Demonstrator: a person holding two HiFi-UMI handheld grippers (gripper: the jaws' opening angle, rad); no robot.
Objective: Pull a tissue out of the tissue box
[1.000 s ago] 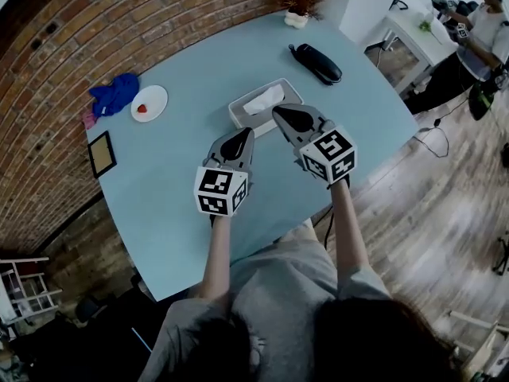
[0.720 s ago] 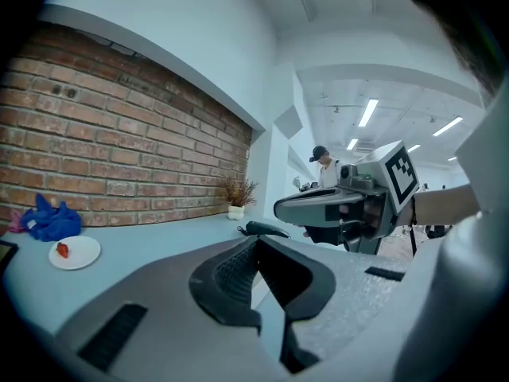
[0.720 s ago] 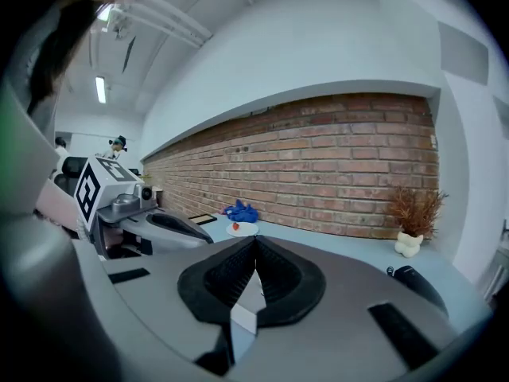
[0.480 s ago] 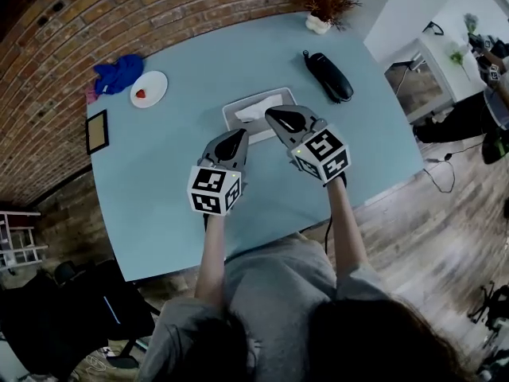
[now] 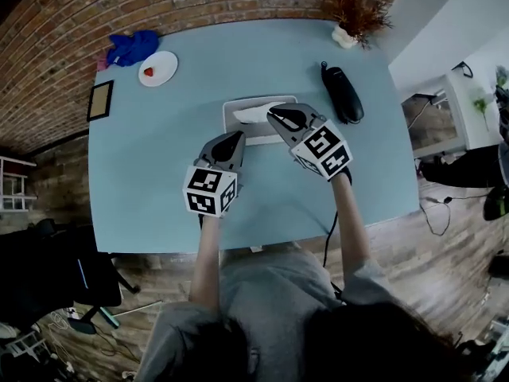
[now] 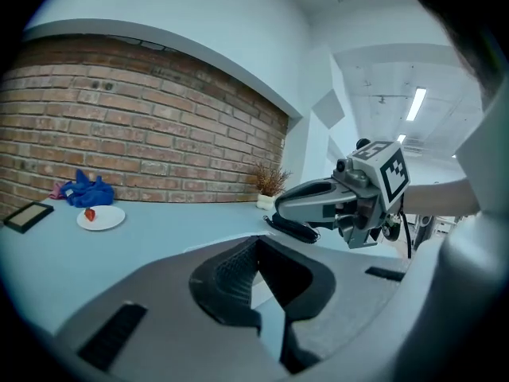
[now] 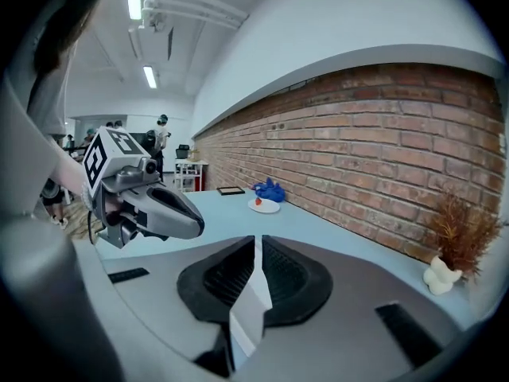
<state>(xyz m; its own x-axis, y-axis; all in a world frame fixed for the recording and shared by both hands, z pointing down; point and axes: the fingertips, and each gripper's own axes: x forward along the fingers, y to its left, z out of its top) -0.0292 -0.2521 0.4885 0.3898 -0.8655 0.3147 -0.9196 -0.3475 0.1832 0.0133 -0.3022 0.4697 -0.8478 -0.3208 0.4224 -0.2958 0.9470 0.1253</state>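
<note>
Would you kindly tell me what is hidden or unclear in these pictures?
Head view: the right gripper covers the right end of the tissue box and part of the tissue.
Right gripper view: its body hides the box; the white sliver under its shut jaws is unidentifiable.
Left gripper view: the left gripper itself largely hides the box.
Head view: the red item on the plate is too small to identify.

The head view looks steeply down on the table (image 5: 159, 173); both gripper views skim low across it.

Left tongs (image 5: 233, 139), right tongs (image 5: 278, 115) lower
</note>
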